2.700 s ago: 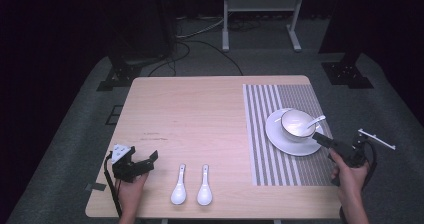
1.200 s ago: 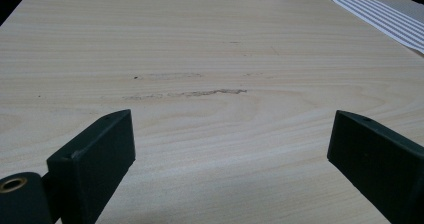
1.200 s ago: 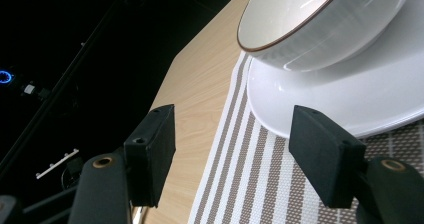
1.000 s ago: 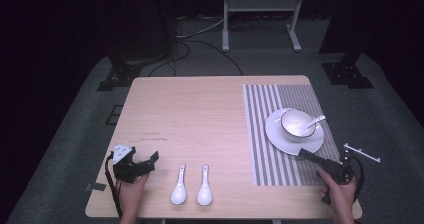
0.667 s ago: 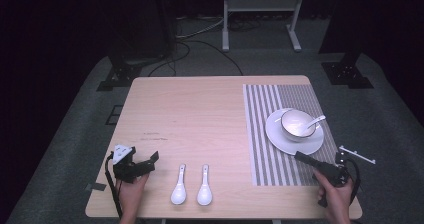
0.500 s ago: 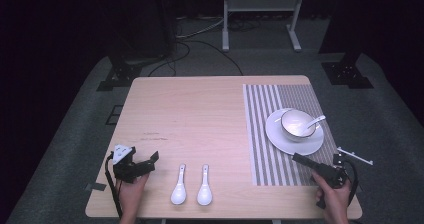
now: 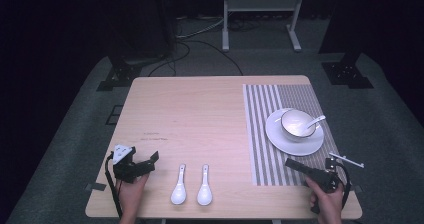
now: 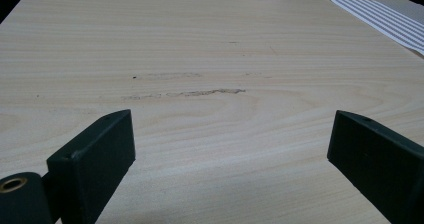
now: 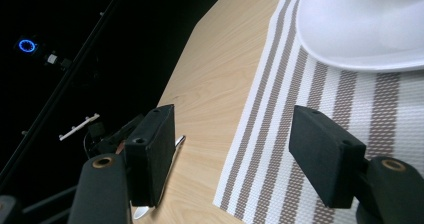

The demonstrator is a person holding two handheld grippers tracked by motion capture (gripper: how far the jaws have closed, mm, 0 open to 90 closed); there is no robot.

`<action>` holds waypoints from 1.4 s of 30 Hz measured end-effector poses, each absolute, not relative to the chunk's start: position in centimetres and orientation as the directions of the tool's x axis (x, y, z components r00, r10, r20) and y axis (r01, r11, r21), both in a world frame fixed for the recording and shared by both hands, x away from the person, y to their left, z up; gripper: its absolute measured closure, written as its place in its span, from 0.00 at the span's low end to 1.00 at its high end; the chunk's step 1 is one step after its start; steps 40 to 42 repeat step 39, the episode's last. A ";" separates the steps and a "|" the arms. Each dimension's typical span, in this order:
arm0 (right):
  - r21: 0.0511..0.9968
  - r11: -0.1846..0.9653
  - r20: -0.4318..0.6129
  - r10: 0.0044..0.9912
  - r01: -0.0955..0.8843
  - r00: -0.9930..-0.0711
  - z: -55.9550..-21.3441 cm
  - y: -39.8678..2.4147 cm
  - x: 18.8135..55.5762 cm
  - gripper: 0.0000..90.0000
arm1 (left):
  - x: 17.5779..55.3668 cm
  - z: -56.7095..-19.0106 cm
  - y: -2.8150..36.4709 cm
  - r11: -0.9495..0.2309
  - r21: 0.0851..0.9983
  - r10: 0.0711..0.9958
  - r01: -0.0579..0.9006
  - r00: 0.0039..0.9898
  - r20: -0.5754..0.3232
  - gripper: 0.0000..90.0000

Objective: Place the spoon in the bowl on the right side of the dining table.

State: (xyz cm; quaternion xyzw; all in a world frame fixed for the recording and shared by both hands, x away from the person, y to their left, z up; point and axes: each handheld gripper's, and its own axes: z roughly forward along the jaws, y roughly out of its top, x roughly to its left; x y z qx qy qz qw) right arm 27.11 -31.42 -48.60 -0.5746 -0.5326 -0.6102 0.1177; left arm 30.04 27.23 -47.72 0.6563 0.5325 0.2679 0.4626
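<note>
1. We saw a bowl [image 7: 298, 123] with a spoon [image 7: 315, 120] in it on a white plate [image 7: 280, 143], on the striped mat [image 7: 260, 134] at the tabletop [image 7: 200, 114] right.
2. We noted two white spoons [image 7: 191, 186] lying side by side near the front edge.
3. Left gripper [image 7: 148, 161] rested front-left, jaws apart, empty.
4. Right gripper [image 7: 292, 163] hung over the mat's front corner, jaws apart, empty.

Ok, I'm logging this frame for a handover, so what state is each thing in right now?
Left tool: open, empty, low over bare table.
Right tool: open, empty, over the near edge of the striped mat.
Bowl: upright on the plate, a spoon leaning in it.
Plate: flat on the striped mat.
Two white spoons: lying side by side on the table, bowls toward the person, untouched.
</note>
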 end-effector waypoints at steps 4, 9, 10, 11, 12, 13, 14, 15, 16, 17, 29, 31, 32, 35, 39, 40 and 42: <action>0.522 -0.380 0.818 0.476 0.763 -0.323 -48.6 -30.7 26.8 0.38 | 30.0 -47.7 27.2 -0.011 0.892 0.947 0.452 0.291 -0.136 0.04; 0.531 -0.363 0.811 0.480 0.765 -0.335 -48.6 -30.0 26.5 0.38 | 30.0 -47.7 27.2 -0.011 0.892 0.947 0.452 0.291 -0.136 0.04; 0.533 -0.360 0.809 0.482 0.766 -0.336 -48.6 -29.9 26.4 0.38 | 30.0 -47.7 27.2 -0.011 0.892 0.947 0.452 0.291 -0.135 0.04; 0.533 -0.356 0.809 0.481 0.768 -0.338 -48.7 -29.8 26.4 0.38 | 30.0 -47.7 27.2 -0.011 0.892 0.947 0.452 0.291 -0.136 0.04; 0.532 -0.353 0.810 0.478 0.770 -0.341 -48.7 -29.6 26.3 0.38 | 30.0 -47.7 27.2 -0.011 0.892 0.947 0.452 0.291 -0.136 0.04; 0.533 -0.348 0.809 0.477 0.771 -0.344 -48.8 -29.5 26.2 0.38 | 30.0 -47.7 27.2 -0.011 0.892 0.947 0.452 0.291 -0.136 0.04; 0.530 -0.342 0.811 0.473 0.776 -0.345 -48.8 -29.3 26.2 0.38 | 30.0 -47.7 27.2 -0.011 0.892 0.947 0.452 0.291 -0.136 0.04; 0.530 -0.340 0.811 0.472 0.777 -0.346 -48.8 -29.2 26.1 0.38 | 30.0 -47.7 27.2 -0.011 0.892 0.947 0.452 0.291 -0.136 0.04; 0.534 -0.334 0.807 0.475 0.777 -0.350 -48.8 -29.1 26.1 0.38 | 30.0 -47.7 27.2 -0.011 0.892 0.947 0.452 0.292 -0.136 0.04; 0.537 -0.328 0.804 0.478 0.777 -0.355 -48.8 -28.9 26.0 0.38 | 30.0 -47.7 27.2 -0.010 0.892 0.947 0.451 0.291 -0.137 0.04; 0.534 -0.309 0.804 0.473 0.787 -0.361 -49.5 -28.0 25.2 0.38 | 30.0 -47.7 27.2 -0.015 0.891 0.947 0.453 0.292 -0.132 0.04; 0.542 -0.301 0.798 0.477 0.784 -0.368 -49.4 -27.7 25.1 0.38 | 30.0 -47.7 27.2 -0.014 0.892 0.947 0.453 0.292 -0.134 0.04; 0.547 -0.298 0.795 0.479 0.782 -0.373 -49.4 -27.6 25.0 0.37 | 30.0 -47.7 27.2 -0.013 0.892 0.947 0.452 0.292 -0.134 0.04; 0.549 -0.289 0.792 0.478 0.784 -0.379 -49.3 -27.3 24.8 0.37 | 30.0 -47.7 27.2 -0.011 0.892 0.947 0.452 0.292 -0.136 0.04; 0.555 -0.283 0.787 0.484 0.782 -0.383 -49.4 -27.1 24.8 0.37 | 30.0 -47.7 27.2 -0.009 0.891 0.947 0.453 0.291 -0.138 0.04; 0.555 -0.283 0.787 0.484 0.782 -0.383 -49.4 -27.1 24.8 0.37 | 30.0 -47.7 27.2 -0.009 0.891 0.947 0.453 0.291 -0.138 0.04; 0.555 -0.283 0.787 0.484 0.782 -0.383 -49.4 -27.1 24.8 0.37 | 30.0 -47.7 27.2 -0.009 0.891 0.947 0.453 0.291 -0.138 0.04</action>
